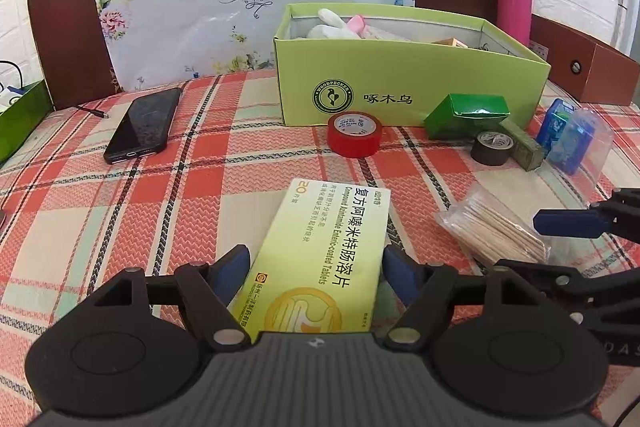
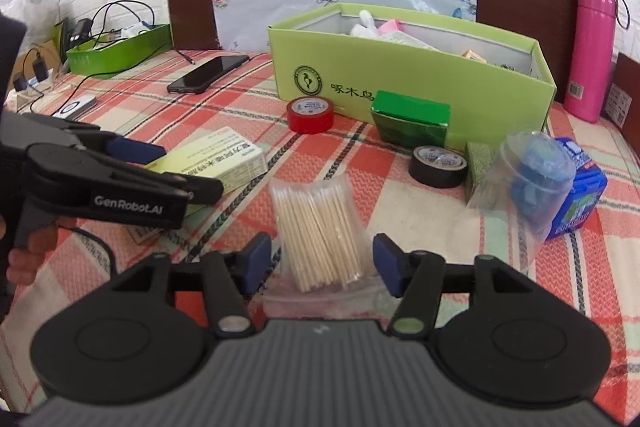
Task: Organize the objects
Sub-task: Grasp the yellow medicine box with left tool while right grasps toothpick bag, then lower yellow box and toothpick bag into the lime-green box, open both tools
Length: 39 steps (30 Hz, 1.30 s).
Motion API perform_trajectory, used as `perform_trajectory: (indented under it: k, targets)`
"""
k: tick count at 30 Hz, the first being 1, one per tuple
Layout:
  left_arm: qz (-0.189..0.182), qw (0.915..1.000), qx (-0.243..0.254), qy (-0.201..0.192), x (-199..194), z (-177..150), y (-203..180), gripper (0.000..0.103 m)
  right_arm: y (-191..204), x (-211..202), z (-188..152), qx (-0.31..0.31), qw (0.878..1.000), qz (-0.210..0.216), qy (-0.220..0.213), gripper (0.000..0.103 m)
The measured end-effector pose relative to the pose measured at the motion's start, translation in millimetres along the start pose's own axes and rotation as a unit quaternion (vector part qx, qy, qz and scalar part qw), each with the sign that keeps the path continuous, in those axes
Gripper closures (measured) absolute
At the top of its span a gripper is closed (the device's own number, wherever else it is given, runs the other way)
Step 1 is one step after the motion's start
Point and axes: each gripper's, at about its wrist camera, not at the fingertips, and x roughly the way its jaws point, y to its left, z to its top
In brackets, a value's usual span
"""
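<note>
Two tape rolls [image 1: 354, 133], left jaws straddling one tablet box [image 1: 320, 259], right jaws around one swab bag [image 2: 320, 227], neither gripping

The bed's checked cloth [image 1: 168, 211] looks woven and matt. The tablet carton [image 1: 320, 259] is smooth printed card with a faint sheen; the green box [image 1: 400, 75] is matt card. The phone [image 1: 144, 125] shows glossy glass, and the red tape [image 1: 354, 133] is shiny plastic. Pale wooden sticks [image 2: 320, 227] sit in clear, crinkly film — the flask [image 2: 592, 51] is satin pink.
</note>
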Motion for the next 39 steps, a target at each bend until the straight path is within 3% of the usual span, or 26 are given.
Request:
perform_trajectory:
  k: [6, 8, 17, 30, 39]
  targets:
    - [-0.001, 1.0000, -0.002, 0.006, 1.9, 3.0, 2.8, 0.027, -3.2, 9.2, 3.8, 0.007, 1.000, 0.006, 0.007, 0.048]
    - [0.001, 1.0000, -0.003, 0.007, 3.5, 2.9, 3.3, 0.027, -3.5, 10.6, 2.1, 0.008, 1.000, 0.007, 0.009, 0.061]
    - [-0.021, 0.9995, -0.023, 0.003, -4.0, 9.5, 4.5, 0.031, -5.6, 0.6, 7.9, 0.009, 1.000, 0.020, -0.001, 0.087]
    - [-0.058, 0.9944, -0.019, -0.087, -46.7, 71.6, -1.0, 0.031, -27.8, -41.0, 52.3, 0.036, 0.995, 0.036, -0.081, 0.089]
    - [-0.073, 0.9884, -0.024, -0.131, -39.4, 129.0, -11.6, 0.031, -63.9, -46.9, 109.6, 0.055, 0.990, 0.017, -0.128, 0.089]
